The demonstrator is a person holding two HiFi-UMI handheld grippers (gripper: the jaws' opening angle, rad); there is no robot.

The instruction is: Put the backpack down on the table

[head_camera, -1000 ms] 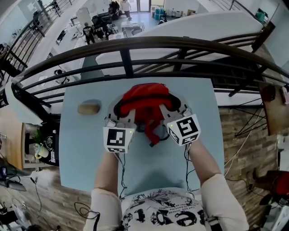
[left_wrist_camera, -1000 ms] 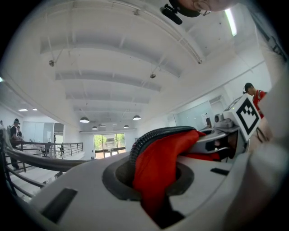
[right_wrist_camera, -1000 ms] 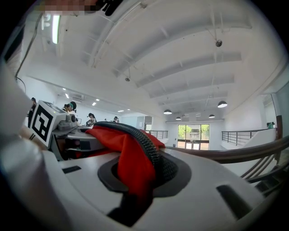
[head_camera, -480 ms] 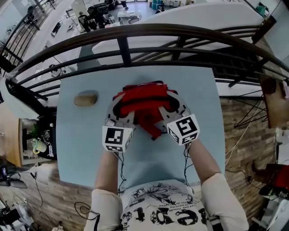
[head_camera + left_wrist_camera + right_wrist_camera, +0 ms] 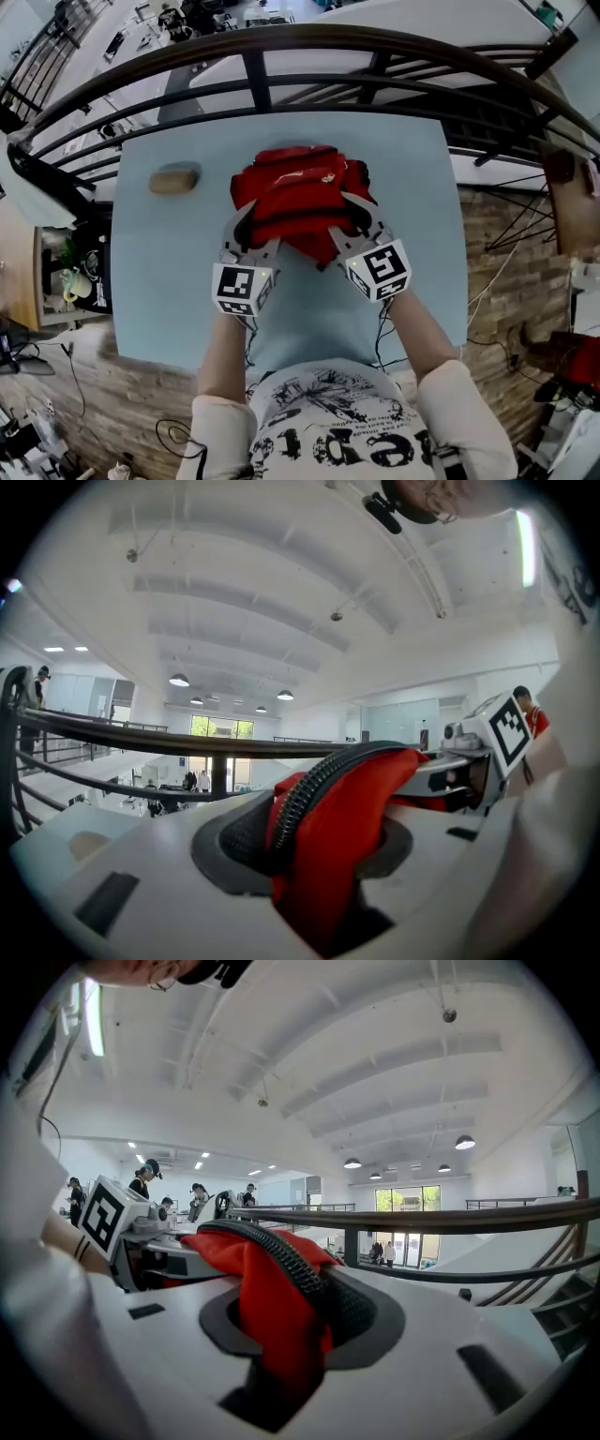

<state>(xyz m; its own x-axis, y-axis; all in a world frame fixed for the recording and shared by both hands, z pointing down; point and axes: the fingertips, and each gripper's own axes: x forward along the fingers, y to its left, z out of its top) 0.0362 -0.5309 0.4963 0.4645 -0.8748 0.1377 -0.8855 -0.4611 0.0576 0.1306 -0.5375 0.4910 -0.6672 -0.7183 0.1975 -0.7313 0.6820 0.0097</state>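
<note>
The red backpack (image 5: 295, 192) lies slumped on the light blue table (image 5: 187, 300), near its far middle. My left gripper (image 5: 251, 230) is at the bag's near left edge and my right gripper (image 5: 349, 223) at its near right edge. A fold of red fabric with a black zipper (image 5: 328, 817) stands between the left jaws, which are opening; the cloth still touches both pads. The right jaws are opening too, with a similar zippered fold (image 5: 272, 1302) between them and against both pads. The backpack's far side is hidden from the gripper views.
A brown rounded lump (image 5: 173, 180) lies on the table to the left of the backpack. A dark metal railing (image 5: 281, 47) runs along the table's far edge, with a drop to a lower floor beyond. Bare tabletop lies between the bag and the person's body.
Both grippers have come down with the backpack. The bag hung bunched above the table before; now it rests flatter and wider on it.
</note>
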